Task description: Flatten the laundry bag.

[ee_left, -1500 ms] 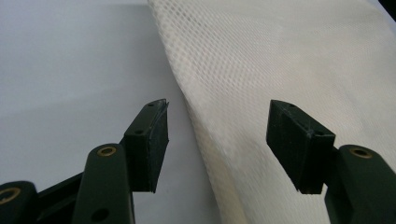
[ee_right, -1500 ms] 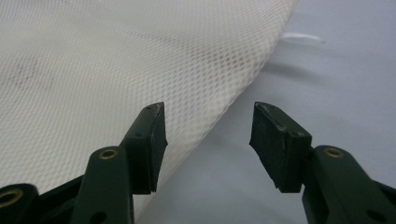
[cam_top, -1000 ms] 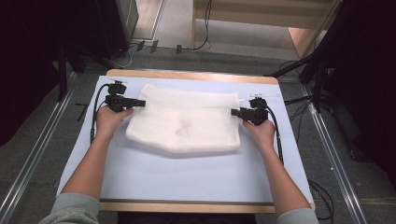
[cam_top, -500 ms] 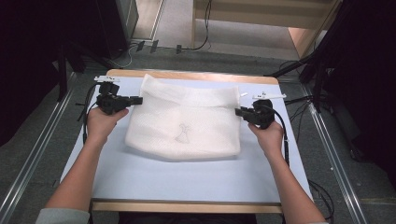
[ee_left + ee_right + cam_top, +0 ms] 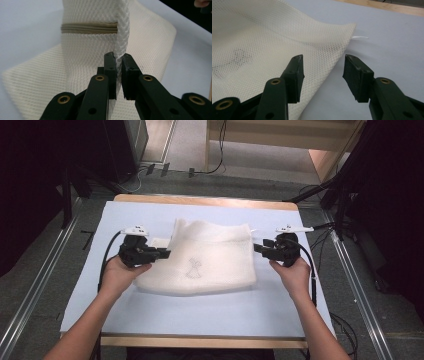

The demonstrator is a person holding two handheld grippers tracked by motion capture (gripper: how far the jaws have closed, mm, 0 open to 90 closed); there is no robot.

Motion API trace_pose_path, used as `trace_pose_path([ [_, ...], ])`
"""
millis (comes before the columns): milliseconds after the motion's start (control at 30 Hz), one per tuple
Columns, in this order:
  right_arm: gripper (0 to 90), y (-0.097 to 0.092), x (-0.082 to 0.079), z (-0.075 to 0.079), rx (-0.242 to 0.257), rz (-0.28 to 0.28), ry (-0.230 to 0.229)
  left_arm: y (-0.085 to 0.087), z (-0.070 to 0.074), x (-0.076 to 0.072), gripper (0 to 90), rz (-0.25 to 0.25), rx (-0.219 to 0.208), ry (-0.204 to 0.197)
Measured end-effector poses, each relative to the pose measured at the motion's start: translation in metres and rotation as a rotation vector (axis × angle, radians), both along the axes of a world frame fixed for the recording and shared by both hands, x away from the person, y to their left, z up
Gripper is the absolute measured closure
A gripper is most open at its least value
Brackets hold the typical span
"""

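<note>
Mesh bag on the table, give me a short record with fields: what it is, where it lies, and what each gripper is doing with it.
item: white mesh bag with a beige zipper
place: on the pale blue table cover
left gripper: shut on a raised fold of the mesh, having just closed
right gripper: open, having just opened; bag edge lies between its fingers, unpressed
</note>
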State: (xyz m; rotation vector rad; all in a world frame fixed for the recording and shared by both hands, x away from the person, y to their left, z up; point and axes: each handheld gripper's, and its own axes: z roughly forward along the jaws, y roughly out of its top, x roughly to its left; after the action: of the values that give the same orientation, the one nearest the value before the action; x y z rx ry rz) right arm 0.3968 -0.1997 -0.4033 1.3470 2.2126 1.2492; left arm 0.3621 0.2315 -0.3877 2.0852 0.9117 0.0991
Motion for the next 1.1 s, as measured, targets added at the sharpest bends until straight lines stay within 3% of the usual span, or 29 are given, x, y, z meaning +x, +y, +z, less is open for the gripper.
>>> trace_pose_path([
  [67,51.7,0.003,-0.002,0.001,-0.003,0.004,-0.006,-0.006,-0.004,-0.001,84.8,-0.012,0.011,0.007],
  [100,51.8,0.009,-0.005,0.003,0.003,0.017,-0.001,-0.017,-0.012,-0.004,84.8,-0.042,0.046,0.022],
  [167,52.1,0.016,-0.007,0.004,0.007,0.038,-0.005,-0.025,-0.018,-0.005,84.7,-0.06,0.062,0.03],
  [267,52.1,0.029,-0.009,0.005,0.0,0.072,-0.002,-0.032,-0.026,-0.004,84.4,-0.062,0.053,0.033],
  [367,52.1,0.044,-0.011,0.004,-0.026,0.101,0.002,-0.037,-0.037,-0.001,84.3,-0.04,0.035,0.07],
  [467,52.0,0.055,-0.012,0.003,-0.029,0.126,0.006,-0.045,-0.044,-0.001,84.3,-0.053,0.034,0.09],
  [567,52.0,0.062,-0.012,0.003,-0.014,0.141,0.015,-0.051,-0.046,-0.003,84.4,-0.063,0.015,0.1],
  [600,52.0,0.065,-0.012,0.004,-0.003,0.145,0.013,-0.055,-0.05,-0.003,84.4,-0.084,-0.031,0.131],
  [633,51.9,0.067,-0.013,0.006,0.006,0.153,0.013,-0.056,-0.051,-0.003,84.4,-0.087,-0.049,0.146],
  [700,51.7,0.073,-0.016,0.01,0.013,0.163,0.001,-0.06,-0.057,-0.004,84.2,-0.088,-0.039,0.154],
  [767,51.1,0.079,-0.018,0.014,0.025,0.185,-0.018,-0.061,-0.06,-0.005,83.9,-0.085,-0.023,0.145],
  [867,49.4,0.089,-0.02,0.016,0.038,0.211,-0.021,-0.06,-0.061,-0.004,83.8,-0.081,-0.038,0.151],
  [967,46.7,0.103,-0.017,0.008,0.037,0.231,0.011,-0.063,-0.059,-0.01,83.5,-0.085,-0.012,0.115],
  [1100,47.4,0.117,-0.009,-0.004,0.043,0.251,0.066,-0.059,-0.059,-0.01,83.3,-0.079,-0.022,0.118],
])
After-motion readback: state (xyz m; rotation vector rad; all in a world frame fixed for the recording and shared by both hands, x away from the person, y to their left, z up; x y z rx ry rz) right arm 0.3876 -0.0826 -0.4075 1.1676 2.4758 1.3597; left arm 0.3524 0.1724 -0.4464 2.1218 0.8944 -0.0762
